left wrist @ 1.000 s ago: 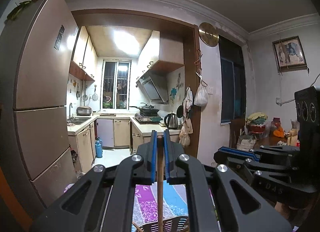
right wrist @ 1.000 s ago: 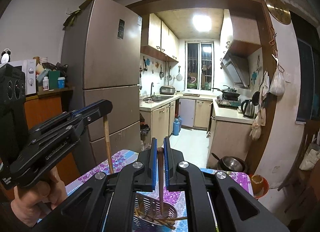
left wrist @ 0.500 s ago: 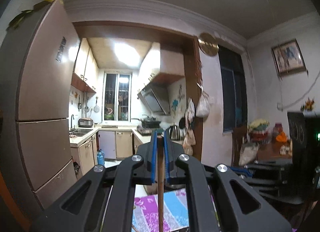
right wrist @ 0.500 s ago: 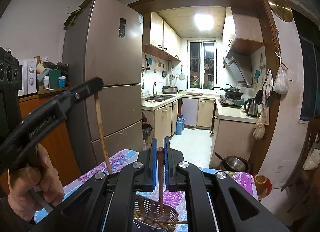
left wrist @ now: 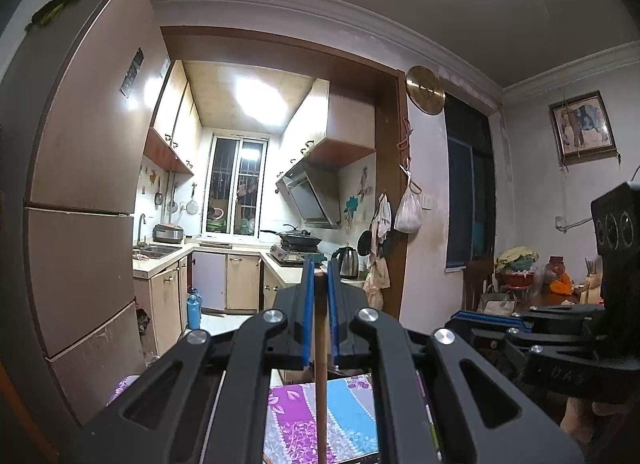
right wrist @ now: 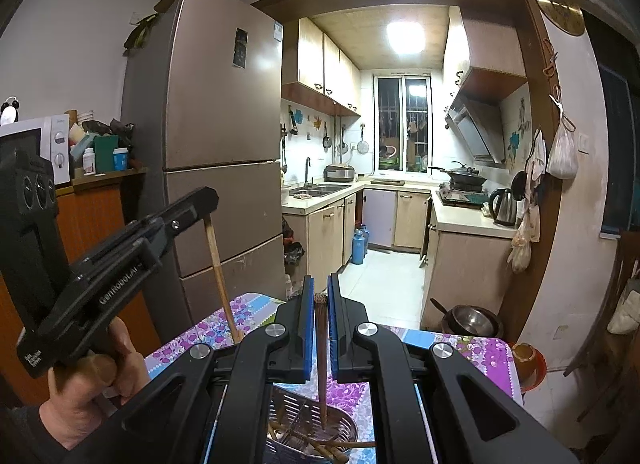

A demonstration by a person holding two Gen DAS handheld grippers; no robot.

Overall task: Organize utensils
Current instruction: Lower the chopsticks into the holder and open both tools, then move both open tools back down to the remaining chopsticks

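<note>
Both tools are clamped, each on one chopstick. Left tool (left wrist: 319, 284) pinches a pale, smooth wooden chopstick (left wrist: 320, 376) between its blue pads, the stick hanging straight down over the desk (left wrist: 352, 416). Right tool (right wrist: 319, 296) grips a darker brown chopstick (right wrist: 321, 364) with a rough, patterned top end; its lower tip reaches down into a round metal strainer basket (right wrist: 352, 430) with slotted walls, where several more wooden chopsticks (right wrist: 340, 446) lie crossed.

That basket shows only in the right wrist view; the left wrist view shows just the desk's glossy cloth, printed with purple flowers and blue bands. From the right wrist view the left tool (right wrist: 208, 200) appears from the side, matte black with printed lettering, held by a hand (right wrist: 88, 392) on a wooden grip, its pale chopstick (right wrist: 220, 276) slanting down toward the desk (right wrist: 208, 332). From the left wrist view the right tool (left wrist: 486, 314) shows at the right edge, only as a black body with a blue strip; its chopstick cannot be seen from there.
</note>
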